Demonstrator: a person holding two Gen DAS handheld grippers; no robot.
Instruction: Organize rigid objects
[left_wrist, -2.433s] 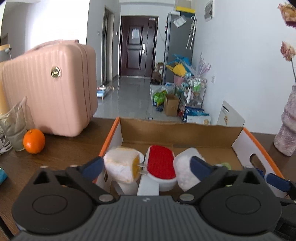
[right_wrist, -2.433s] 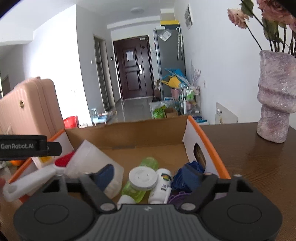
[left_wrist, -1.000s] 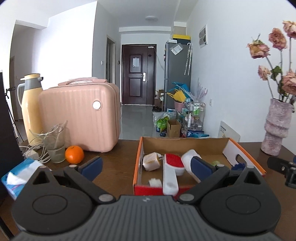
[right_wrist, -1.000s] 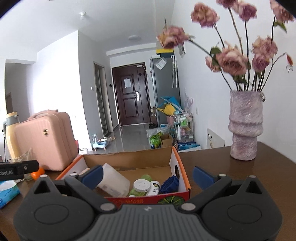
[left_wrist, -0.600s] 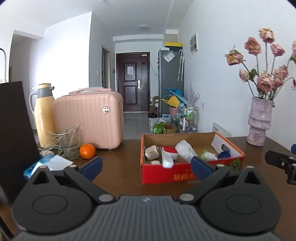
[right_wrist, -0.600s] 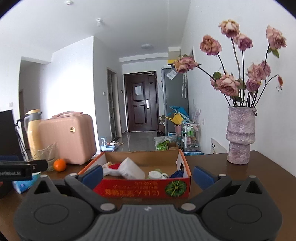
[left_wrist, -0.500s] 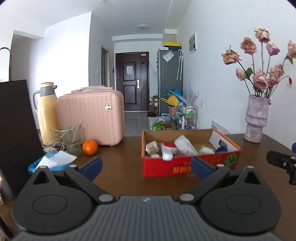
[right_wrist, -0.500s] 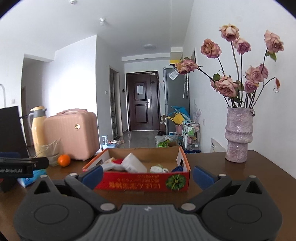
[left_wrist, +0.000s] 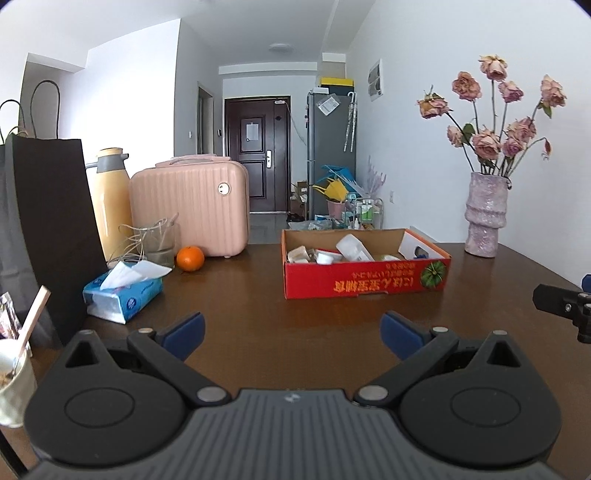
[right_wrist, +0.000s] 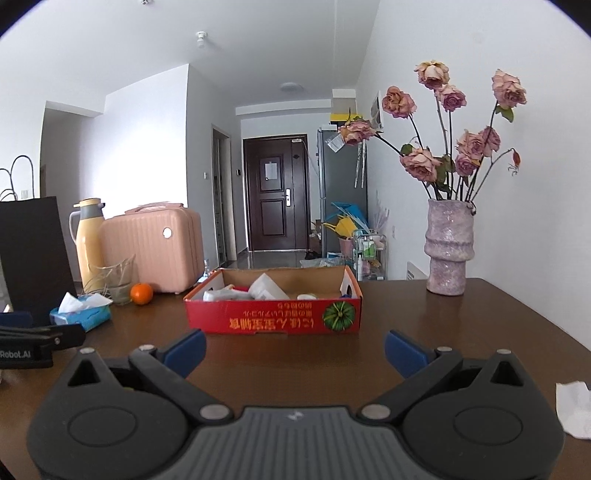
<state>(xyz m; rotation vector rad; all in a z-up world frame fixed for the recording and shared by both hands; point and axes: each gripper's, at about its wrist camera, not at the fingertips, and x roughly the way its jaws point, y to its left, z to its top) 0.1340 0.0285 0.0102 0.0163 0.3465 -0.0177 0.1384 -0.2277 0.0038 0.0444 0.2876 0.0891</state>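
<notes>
Dark brown wooden table (left_wrist: 295, 325) up front, white walls and a hallway with a dark door far behind. Sitting on the table, toward the far side and a little right of centre: a red cardboard box (left_wrist: 365, 282) with upside-down yellow print and a green pumpkin picture on its near wall. Packed inside, a jumble of white containers (left_wrist: 352, 249), plus something blue at the right end, too small to make out. Left of the box, an orange (left_wrist: 190, 258), then a glass with twine (left_wrist: 157, 242), a pink hard-shell case (left_wrist: 188, 210) and a yellow thermos (left_wrist: 110, 199) behind. Nearer on the left, a blue tissue pack (left_wrist: 123, 293) and a tall black paper bag (left_wrist: 40, 229). Far right, a mauve vase (left_wrist: 484, 218) of dried roses. Well short of the box, left gripper (left_wrist: 291, 330) spread wide, nothing between the blue pads. Same for the right gripper (right_wrist: 295, 349): spread wide, empty, hovering near the table's front. White paper scrap (right_wrist: 574, 410) on the table at the near right.
</notes>
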